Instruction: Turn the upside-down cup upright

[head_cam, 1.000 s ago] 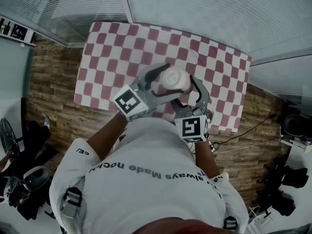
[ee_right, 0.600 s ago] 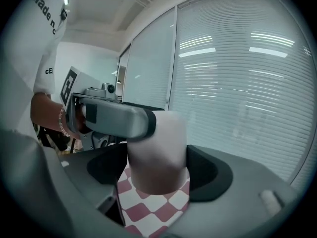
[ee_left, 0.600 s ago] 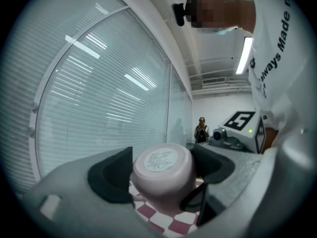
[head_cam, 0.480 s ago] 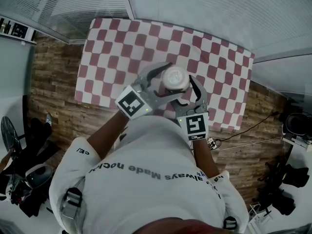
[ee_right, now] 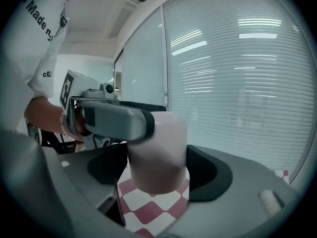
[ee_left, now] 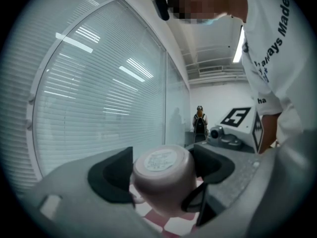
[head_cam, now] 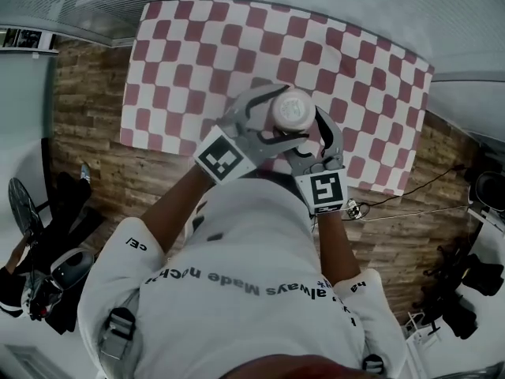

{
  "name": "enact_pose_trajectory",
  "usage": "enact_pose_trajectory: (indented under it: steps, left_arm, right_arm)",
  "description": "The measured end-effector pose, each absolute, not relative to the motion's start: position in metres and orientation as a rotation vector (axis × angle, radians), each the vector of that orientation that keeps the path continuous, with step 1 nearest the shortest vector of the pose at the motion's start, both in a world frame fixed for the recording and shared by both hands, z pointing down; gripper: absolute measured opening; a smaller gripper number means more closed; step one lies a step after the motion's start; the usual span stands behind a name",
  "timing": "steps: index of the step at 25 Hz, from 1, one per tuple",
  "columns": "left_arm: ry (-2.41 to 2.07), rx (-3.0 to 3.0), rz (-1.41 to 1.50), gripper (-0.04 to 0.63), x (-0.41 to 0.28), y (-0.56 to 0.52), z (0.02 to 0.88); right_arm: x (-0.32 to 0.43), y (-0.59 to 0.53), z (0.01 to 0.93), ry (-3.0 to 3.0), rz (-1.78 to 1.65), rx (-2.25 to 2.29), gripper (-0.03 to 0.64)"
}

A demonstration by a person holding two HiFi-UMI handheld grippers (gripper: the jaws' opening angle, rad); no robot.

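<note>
Two grips on one inverted cup: slip and fouling risk

Both the left gripper (head_cam: 278,121) and the right gripper (head_cam: 306,136) pinch the cup (head_cam: 292,110) from opposite sides. It sits base uppermost over the near part of the checked cloth (head_cam: 197,54).

Judged risks:
- The crowded jaws foul each other in the turn.
- An uneven release drops the cup.

The near cloth edge is close. Open room lies farther in.
</note>
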State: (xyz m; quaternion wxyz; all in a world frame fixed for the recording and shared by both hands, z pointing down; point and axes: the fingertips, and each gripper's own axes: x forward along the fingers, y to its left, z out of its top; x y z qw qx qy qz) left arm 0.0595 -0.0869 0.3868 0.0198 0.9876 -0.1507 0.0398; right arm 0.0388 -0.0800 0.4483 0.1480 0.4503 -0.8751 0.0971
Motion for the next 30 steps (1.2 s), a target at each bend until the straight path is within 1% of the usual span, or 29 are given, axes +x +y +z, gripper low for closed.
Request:
enact_pose_trajectory:
  steps: [13, 30]
  left_arm:
    - [-0.435, 3.072, 0.362, 0.385, 0.069, -0.100, 0.495]
    - [-0.451, 3.026, 0.500, 0.385, 0.069, -0.116, 0.620]
  right_arm:
    - [0.043, -0.094, 0.552, -2.493, 0.363, 1.277, 0.372]
    - [0.042, -0.108, 0.676, -2.418, 0.395, 1.221, 0.373]
